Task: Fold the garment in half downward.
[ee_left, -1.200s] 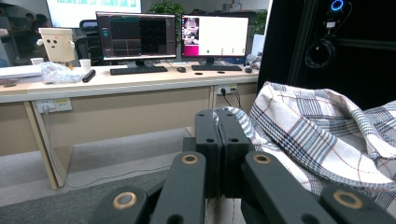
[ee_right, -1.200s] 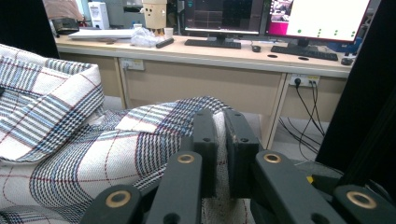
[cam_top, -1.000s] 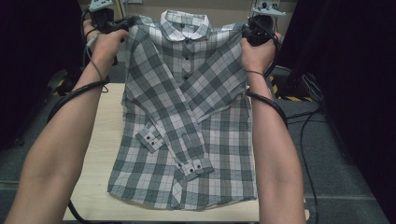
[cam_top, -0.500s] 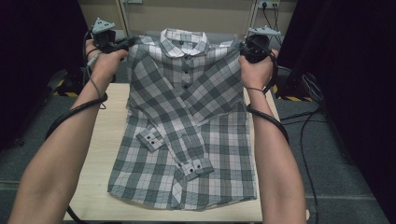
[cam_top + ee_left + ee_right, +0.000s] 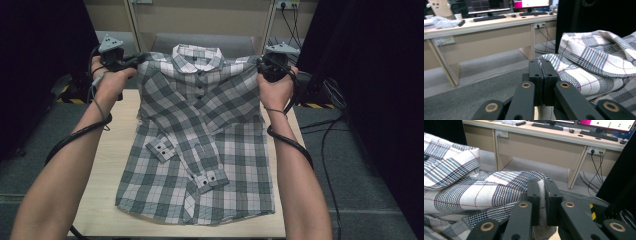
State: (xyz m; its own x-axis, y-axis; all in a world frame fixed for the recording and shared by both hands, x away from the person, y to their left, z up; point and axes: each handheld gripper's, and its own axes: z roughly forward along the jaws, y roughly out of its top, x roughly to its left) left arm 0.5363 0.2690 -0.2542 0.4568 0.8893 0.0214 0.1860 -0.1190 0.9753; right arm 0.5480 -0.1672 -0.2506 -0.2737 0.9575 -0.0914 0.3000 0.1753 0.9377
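A grey and white plaid shirt lies front up on the light wooden table, its sleeves folded across the chest and its collar at the far end. My left gripper is shut on the shirt's left shoulder, lifting it off the table; the cloth is pinched between its jaws. My right gripper is shut on the right shoulder, with fabric clamped between its jaws.
A long desk with monitors and keyboards stands beyond the table. Cables run over the grey carpet at the right. Black curtains flank both sides. A table leg and wall sockets are ahead.
Both grippers have pulled the shirt's shoulders toward me and upward, so the collar end now lifts and the shirt has slid nearer on the table.
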